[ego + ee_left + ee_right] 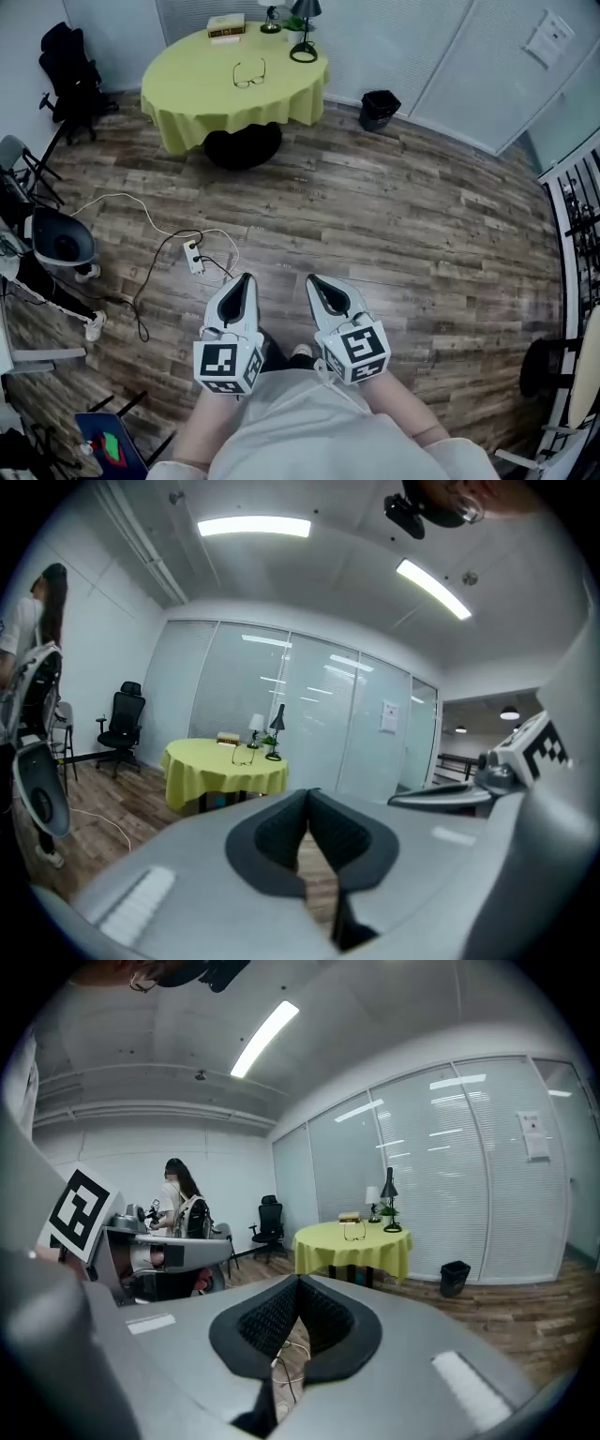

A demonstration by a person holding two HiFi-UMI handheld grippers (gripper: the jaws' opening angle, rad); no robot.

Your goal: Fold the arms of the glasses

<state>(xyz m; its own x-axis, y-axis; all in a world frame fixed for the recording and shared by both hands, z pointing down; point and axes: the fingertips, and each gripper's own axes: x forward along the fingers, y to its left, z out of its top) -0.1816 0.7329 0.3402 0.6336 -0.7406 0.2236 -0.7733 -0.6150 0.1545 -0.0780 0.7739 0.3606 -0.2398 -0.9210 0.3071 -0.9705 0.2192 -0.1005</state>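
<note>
While standing this far back, well apart from the yellow table [187, 111], best to treat the step in hand as an approach only: walk up first, no reaching from here. Glasses [249, 73] lying near the middle of that tabletop, apparently with arms out and lenses toward the near edge, though too small to be sure; beyond them a stack of books [226, 28] and a dark desk lamp [304, 33]. Left gripper [246, 278] and right gripper [312, 279] held low in front of the body over the wood floor, both pressed together and pinching nothing, as plain in each gripper view. Step round the white cable and power strip [194, 257] on the way. Once close, spread both pairs of jaws before coming down; steady the front of the frame with one, take a single arm near its tip with the other, and swing it gently inward about the hinge, then do likewise with the second arm. Avoid squeezing the lenses or dragging the cloth. As for writing, none legible: square black-and-white markers on the gripper cubes, a sheet of paper [548, 37] on the glass wall, book covers, all without readable words at this distance.
</note>
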